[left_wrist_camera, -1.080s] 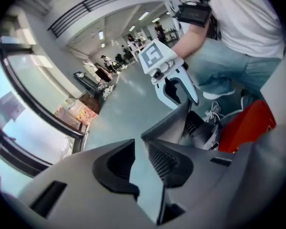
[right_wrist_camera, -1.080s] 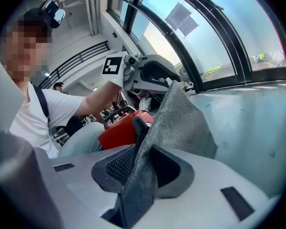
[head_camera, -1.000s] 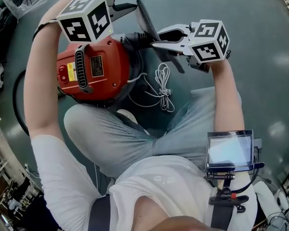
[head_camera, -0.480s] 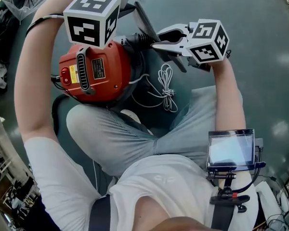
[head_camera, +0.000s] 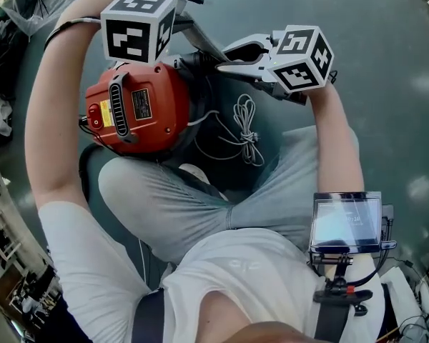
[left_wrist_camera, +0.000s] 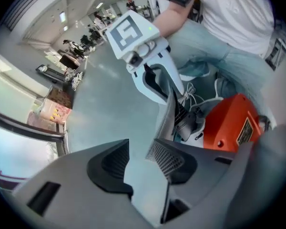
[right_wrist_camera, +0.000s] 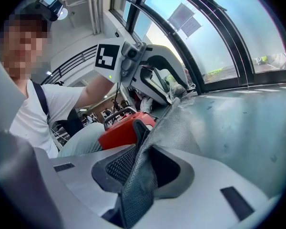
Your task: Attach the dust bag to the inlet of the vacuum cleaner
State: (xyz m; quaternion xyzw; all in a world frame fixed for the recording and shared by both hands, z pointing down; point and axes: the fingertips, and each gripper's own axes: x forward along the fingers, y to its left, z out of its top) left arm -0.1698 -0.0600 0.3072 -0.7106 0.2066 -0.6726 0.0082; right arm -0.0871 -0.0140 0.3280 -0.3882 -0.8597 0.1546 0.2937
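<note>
The grey mesh dust bag [right_wrist_camera: 181, 123] looks light and limp, best gripped at its edge; the right hand-held gripper [right_wrist_camera: 145, 168] clamps it. The left hand-held gripper [left_wrist_camera: 138, 159], jaws just opening, stands apart and empty.

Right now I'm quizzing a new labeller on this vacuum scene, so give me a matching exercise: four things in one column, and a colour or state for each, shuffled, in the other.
1 vacuum cleaner
2 dust bag
3 cord
4 right gripper

A white, loosely bundled
B clamped on something
C red
D grey mesh

Pairs: 1-C, 2-D, 3-A, 4-B.
</note>
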